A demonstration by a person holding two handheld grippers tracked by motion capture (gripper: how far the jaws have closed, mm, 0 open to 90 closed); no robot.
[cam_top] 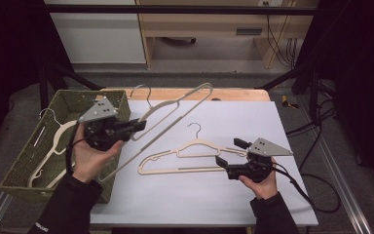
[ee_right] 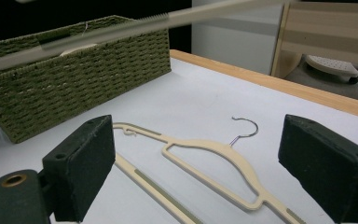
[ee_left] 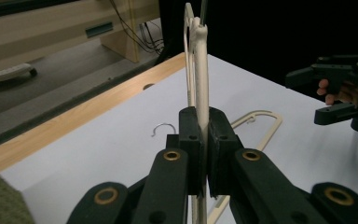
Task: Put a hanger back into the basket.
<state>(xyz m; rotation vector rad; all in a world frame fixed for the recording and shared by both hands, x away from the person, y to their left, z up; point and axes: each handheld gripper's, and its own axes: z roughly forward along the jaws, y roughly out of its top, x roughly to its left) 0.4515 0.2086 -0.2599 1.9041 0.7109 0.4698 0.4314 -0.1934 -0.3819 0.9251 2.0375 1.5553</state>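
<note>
Materials and finishes, hangers and surroundings

The raised hanger (cam_top: pixel 175 108) and the flat hanger (cam_top: pixel 195 155) looked like cream plastic, matt and smooth, each with a thin bright metal hook; the flat one carried a greyer ribbed strip along its bar. The basket (cam_top: pixel 22 170) was coarse olive woven fibre, rough. The table (cam_top: pixel 175 200) had a matt pale sheet over it and a bare wood far edge. Gripper pads (ee_right: pixel 81 163) were black, dull, faintly grainy.

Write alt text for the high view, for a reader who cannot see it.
The left gripper holds a cream hanger raised beside a green woven basket that has more hangers inside. The right gripper, jaws open, sits at one end of a second hanger lying flat on the white table.
</note>
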